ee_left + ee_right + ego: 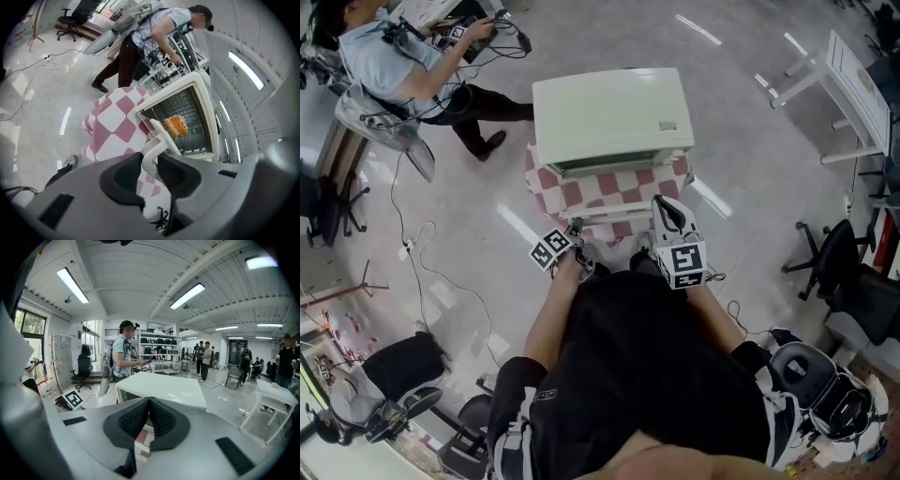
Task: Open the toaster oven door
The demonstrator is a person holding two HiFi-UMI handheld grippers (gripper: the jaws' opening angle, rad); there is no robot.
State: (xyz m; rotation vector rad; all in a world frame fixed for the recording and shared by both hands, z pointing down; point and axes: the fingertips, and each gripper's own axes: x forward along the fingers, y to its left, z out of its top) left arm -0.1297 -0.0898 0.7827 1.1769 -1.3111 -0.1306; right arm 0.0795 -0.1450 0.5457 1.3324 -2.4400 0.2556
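— Left claw (151,165) (575,232): what has it got?
— It is closed on the white handle (157,140) of the door (151,123), with the bar pinched between both pads. The right claw (149,405) (668,210) is pressed fully together and empty, just off the toaster oven's front right corner.
— Any print?
— A small label (667,126) sits on top of the toaster oven (609,114), too small to read.
— Arms?
— The left forearm (551,314) reaches forward, claw tipped down at the oven's front.
— The oven?
— White, on a counter (546,180) draped in pink-and-white checks. The door hangs open, showing a rack (187,110) and an orange piece (176,125). Behind the oven, a person (403,66) bends over equipment.
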